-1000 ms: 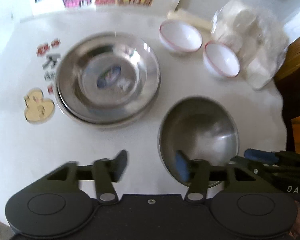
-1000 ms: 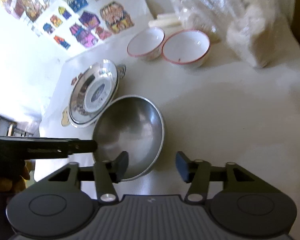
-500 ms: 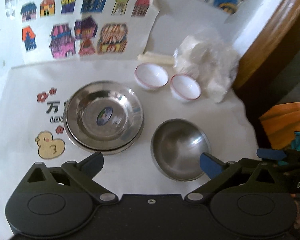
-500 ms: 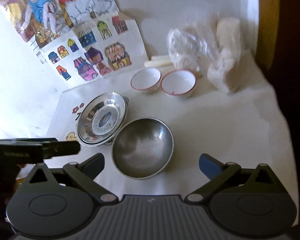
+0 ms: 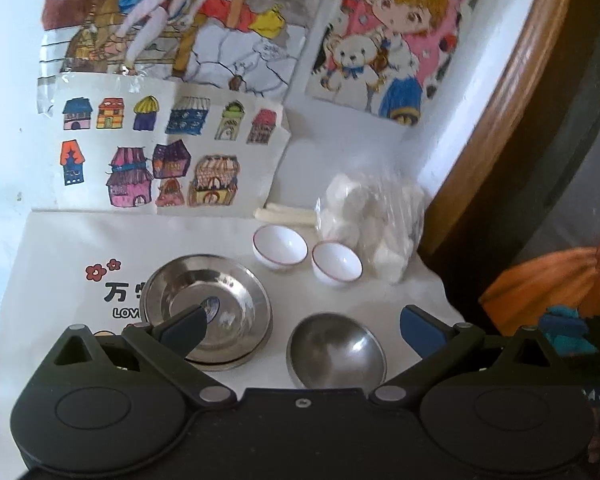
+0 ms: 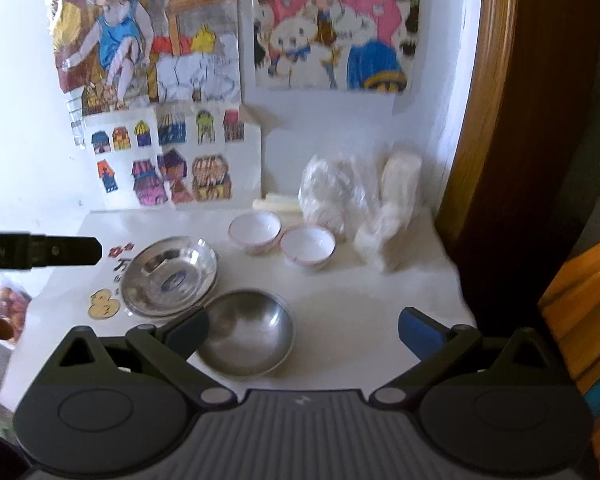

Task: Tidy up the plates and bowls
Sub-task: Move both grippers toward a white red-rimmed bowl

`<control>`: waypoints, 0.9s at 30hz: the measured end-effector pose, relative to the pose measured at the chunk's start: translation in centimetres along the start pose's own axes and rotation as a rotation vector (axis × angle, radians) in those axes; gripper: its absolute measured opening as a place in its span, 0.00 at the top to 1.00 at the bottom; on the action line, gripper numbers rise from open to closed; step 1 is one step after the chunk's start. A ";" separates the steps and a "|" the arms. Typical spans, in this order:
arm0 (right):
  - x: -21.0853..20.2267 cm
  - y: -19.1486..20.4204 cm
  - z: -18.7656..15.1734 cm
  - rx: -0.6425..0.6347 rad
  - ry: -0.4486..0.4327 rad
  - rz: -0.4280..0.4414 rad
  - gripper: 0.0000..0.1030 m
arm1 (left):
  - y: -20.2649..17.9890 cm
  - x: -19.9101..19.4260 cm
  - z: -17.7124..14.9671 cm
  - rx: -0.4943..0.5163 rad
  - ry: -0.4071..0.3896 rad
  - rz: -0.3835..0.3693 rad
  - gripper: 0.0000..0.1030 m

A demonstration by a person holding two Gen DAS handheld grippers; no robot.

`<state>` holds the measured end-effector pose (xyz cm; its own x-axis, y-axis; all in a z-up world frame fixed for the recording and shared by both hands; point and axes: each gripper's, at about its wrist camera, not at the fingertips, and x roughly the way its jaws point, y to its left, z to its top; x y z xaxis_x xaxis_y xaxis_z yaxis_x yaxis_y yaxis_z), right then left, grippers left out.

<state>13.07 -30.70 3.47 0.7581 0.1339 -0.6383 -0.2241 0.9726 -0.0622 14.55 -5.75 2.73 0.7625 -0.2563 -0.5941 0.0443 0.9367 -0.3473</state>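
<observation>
Steel plates (image 5: 208, 312) stacked on the desk (image 5: 380, 292); steel bowl (image 5: 336, 350) just beside them; two white bowls (image 5: 336, 266) (side by side, unstacked) remain behind; left tongs (image 5: 300, 324) and right tongs (image 6: 302, 326) both wide, empty.

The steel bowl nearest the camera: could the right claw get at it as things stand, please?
Probably yes. The right claw is wide open and empty above the steel bowl, which sits alone on the white cloth, apart from the stacked steel plates, with nothing over it.
</observation>
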 end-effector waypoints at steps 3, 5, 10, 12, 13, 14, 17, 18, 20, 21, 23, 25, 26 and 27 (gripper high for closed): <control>-0.3 -0.3 0.0 0.011 -0.040 -0.016 0.00 | -0.1 0.3 0.2 -0.014 -0.022 -0.001 0.01; -0.1 -0.8 -0.1 0.018 -0.045 -0.021 0.00 | -0.4 0.9 0.4 -0.005 -0.026 0.000 0.01; 1.6 -2.7 0.2 0.051 -0.045 -0.016 0.00 | -1.6 4.1 1.9 0.000 0.006 0.024 0.01; 3.1 -3.5 0.5 0.064 -0.034 0.000 0.00 | -2.2 6.0 3.0 0.006 0.029 0.054 0.01; 4.0 -3.9 0.7 0.067 -0.026 0.011 0.00 | -2.5 7.1 3.5 0.011 0.049 0.071 0.01; 4.8 -4.3 0.9 0.070 -0.021 0.021 0.00 | -2.7 8.0 3.9 0.017 0.063 0.083 0.01; 7.8 -5.7 1.7 0.081 0.002 0.058 0.00 | -3.3 11.1 5.2 0.014 0.101 0.124 0.01; 8.9 -6.2 2.0 0.084 0.011 0.075 0.00 | -3.5 12.4 5.5 0.007 0.121 0.138 0.01; 10.9 -6.9 2.3 0.097 0.034 0.105 0.00 | -3.8 14.9 6.2 -0.019 0.167 0.175 0.01; 12.2 -7.4 2.5 0.106 0.053 0.129 0.00 | -3.8 16.2 6.4 -0.041 0.195 0.189 0.01; 14.5 -8.3 2.7 0.136 0.083 0.172 0.00 | -3.6 18.9 6.8 -0.112 0.251 0.219 0.01; 16.7 -9.1 2.7 0.189 0.115 0.207 0.00 | -3.3 21.5 6.8 -0.168 0.302 0.235 0.01; 18.0 -9.6 2.8 0.231 0.140 0.221 0.00 | -3.1 22.8 6.8 -0.185 0.335 0.239 0.01; 19.2 -10.0 2.8 0.268 0.163 0.234 0.01 | -3.1 23.9 6.8 -0.193 0.362 0.242 0.03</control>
<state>31.60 -37.33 -6.05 0.5931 0.3466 -0.7267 -0.1948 0.9376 0.2881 37.00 -13.13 -5.48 0.4607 -0.1349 -0.8772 -0.2540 0.9270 -0.2760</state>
